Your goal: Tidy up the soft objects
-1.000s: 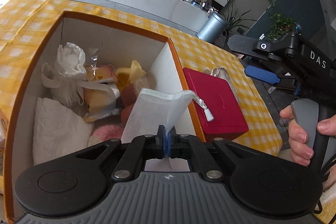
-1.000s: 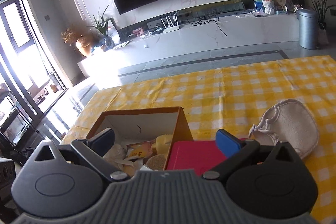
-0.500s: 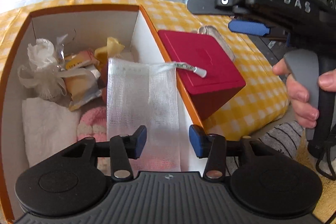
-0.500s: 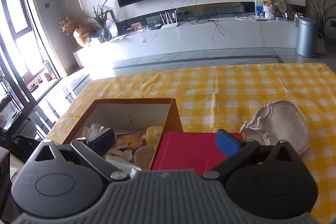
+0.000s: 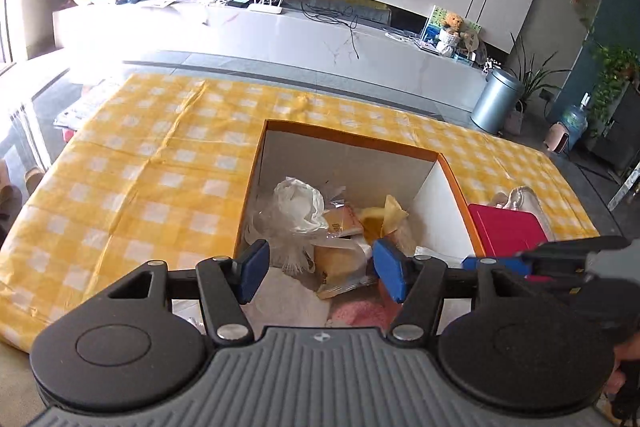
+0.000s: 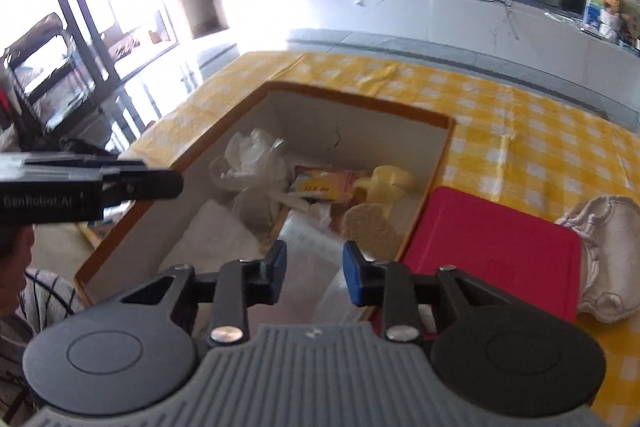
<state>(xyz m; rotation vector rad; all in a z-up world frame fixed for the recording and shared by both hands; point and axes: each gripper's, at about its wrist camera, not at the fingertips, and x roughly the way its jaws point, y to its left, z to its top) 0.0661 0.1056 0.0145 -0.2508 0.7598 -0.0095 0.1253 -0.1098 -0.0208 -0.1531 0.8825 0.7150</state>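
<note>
Changing since a second ago: left tongs (image 5: pixel 320 269) let go of the mesh pouch, jaws opening, nothing between them.
Right tongs (image 6: pixel 315 273): closing, empty, over the box (image 6: pixel 360 98).
Hard to see: pouch (image 6: pixel 316 247) blurred, partly hidden.
Box contents: white bag (image 5: pixel 298 205), towel (image 6: pixel 216 231), yellow packets (image 5: pixel 340 221).
Tabletop (image 5: pixel 140 163): red lid (image 6: pixel 492 243), cream pad (image 6: pixel 612 247) beside it.

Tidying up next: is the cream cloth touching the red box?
Touching. The right wrist view shows the cream cloth pressed against the red box's right edge, no gap.
</note>
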